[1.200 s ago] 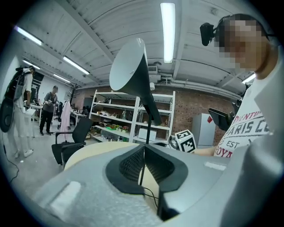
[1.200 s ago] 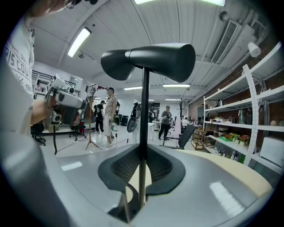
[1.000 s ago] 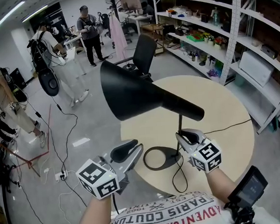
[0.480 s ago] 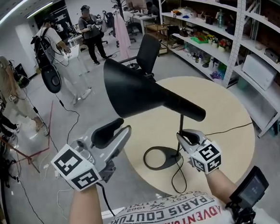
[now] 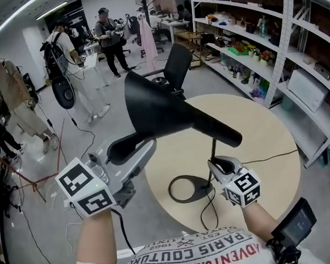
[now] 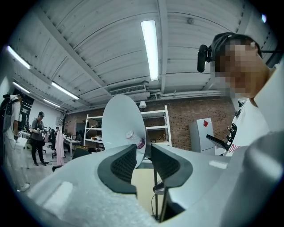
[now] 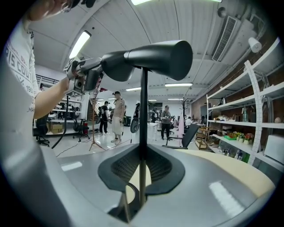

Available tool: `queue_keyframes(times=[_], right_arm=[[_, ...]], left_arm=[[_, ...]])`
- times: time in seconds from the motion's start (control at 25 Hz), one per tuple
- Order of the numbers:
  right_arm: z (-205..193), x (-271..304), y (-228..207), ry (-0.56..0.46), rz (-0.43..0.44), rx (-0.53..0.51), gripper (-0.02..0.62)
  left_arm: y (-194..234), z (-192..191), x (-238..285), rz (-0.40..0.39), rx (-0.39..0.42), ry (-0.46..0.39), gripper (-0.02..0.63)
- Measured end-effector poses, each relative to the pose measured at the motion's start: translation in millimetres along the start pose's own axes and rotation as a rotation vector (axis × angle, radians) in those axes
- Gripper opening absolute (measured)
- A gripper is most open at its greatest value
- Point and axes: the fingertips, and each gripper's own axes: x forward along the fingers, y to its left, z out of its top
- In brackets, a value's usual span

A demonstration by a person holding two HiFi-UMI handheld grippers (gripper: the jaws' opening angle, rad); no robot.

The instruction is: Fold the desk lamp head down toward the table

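with the lamp shade [image 5: 157, 109] hiding its hinge, right gripper [image 5: 216, 163] is clamping the pole [image 5: 213, 147] while left gripper [image 5: 143, 147], level at 8 o'clock, is closing empty.

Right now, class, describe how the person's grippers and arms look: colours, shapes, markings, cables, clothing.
Both the left gripper and right gripper are pale grey tapered shells with black ribbed pads, each bearing a white cube of black square markers. A black cable trails from the left one, whose jaws are closing on nothing. Forearms are bare; the T-shirt is white with red lettering.
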Motion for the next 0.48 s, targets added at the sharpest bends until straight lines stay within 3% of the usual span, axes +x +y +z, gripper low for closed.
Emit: queue_keyframes(times=[0.08,0.16,0.48], right_arm=[[-0.1,0.7,1.1,-0.004,0.003,0.001,0.041],[0.0,1.1,1.0,-0.008,0.004,0.0,0.041],[-2.9,-0.3,0.8,-0.011,0.01,0.001,0.041]], left_arm=[[-0.5,0.1,-0.2,-0.006,-0.004,0.0,0.103],[-0.5,0.5,0.2,-0.004,0.003,-0.001,0.051],[-3.9,-1.6,0.4,-0.007,0.037,0.008,0.04]])
